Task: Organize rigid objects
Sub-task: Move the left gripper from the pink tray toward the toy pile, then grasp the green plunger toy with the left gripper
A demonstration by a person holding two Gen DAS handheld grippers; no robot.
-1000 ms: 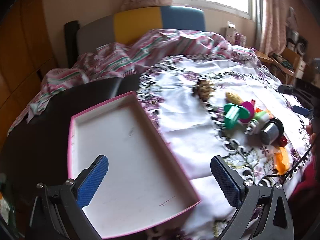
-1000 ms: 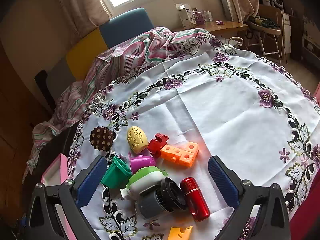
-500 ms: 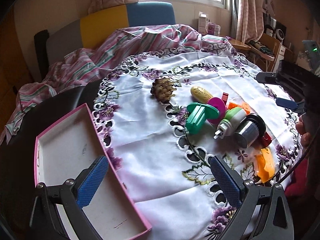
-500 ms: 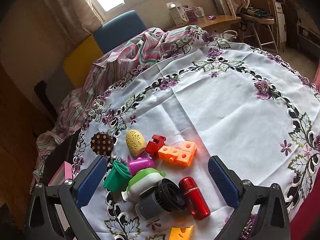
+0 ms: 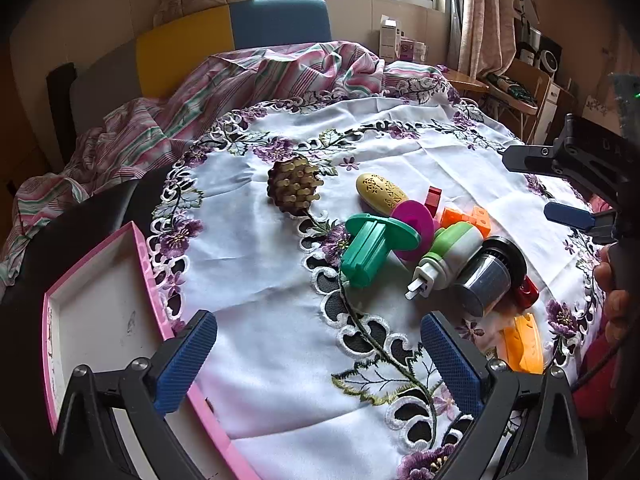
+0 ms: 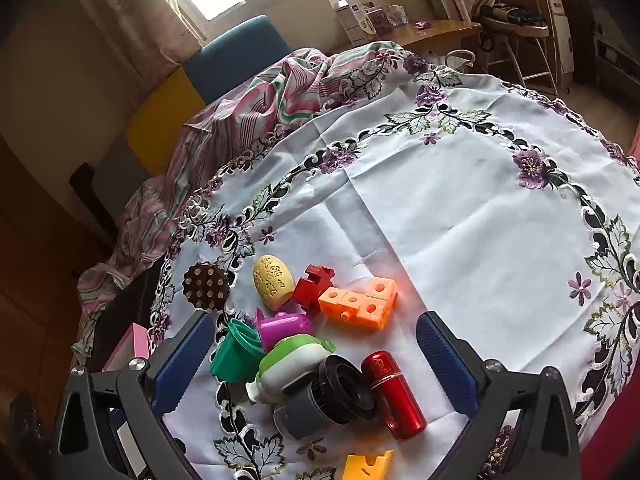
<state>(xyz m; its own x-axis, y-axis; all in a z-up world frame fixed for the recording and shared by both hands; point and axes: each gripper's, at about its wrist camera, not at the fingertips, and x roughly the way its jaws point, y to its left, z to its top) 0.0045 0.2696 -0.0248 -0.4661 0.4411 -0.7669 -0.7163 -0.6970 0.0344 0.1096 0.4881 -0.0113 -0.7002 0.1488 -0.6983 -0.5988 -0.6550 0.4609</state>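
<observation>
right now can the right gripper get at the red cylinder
Probably yes. The right gripper is open above the pile, and the red cylinder lies exposed between its fingers. The black and grey cylinder touches one side, which might crowd one finger.

A white tablecloth point(image 6: 460, 208) carries purple flowers and a dark cutwork border. At the lower left of the right wrist view lie a yellow egg point(image 6: 273, 282), red block point(image 6: 314, 283), orange blocks point(image 6: 360, 302), green cup point(image 6: 234, 356), magenta cup point(image 6: 282, 326) and glossy red cylinder point(image 6: 394, 394). The tray point(image 5: 146, 276) has a pink rim and white floor.
</observation>
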